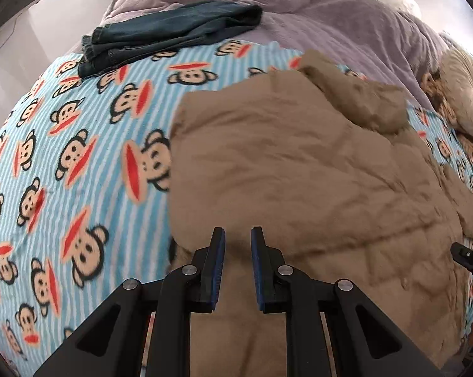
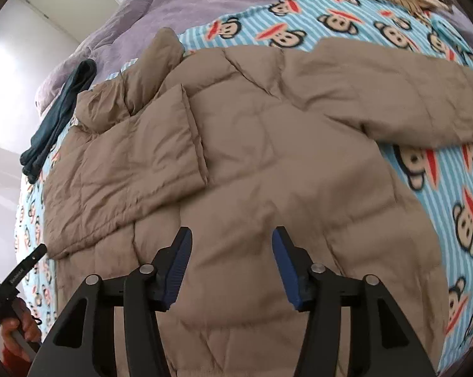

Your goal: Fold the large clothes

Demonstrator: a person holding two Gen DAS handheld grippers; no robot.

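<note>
Done: jacket left sleeve folded across, ahead-left of right gripper.
Left: right sleeve ahead-right, unfolded.
Grippers: both released; left gripper narrowly.

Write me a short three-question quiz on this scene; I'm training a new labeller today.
1. True or false: the left sleeve of the tan jacket is folded over its body.
2. What lies beside the jacket on the monkey blanket? A) dark jeans B) a towel C) shoes
3. Fill in: both the left tongs and right tongs are ____ and hold nothing.

Key: 1 true; 2 A; 3 open.
</note>
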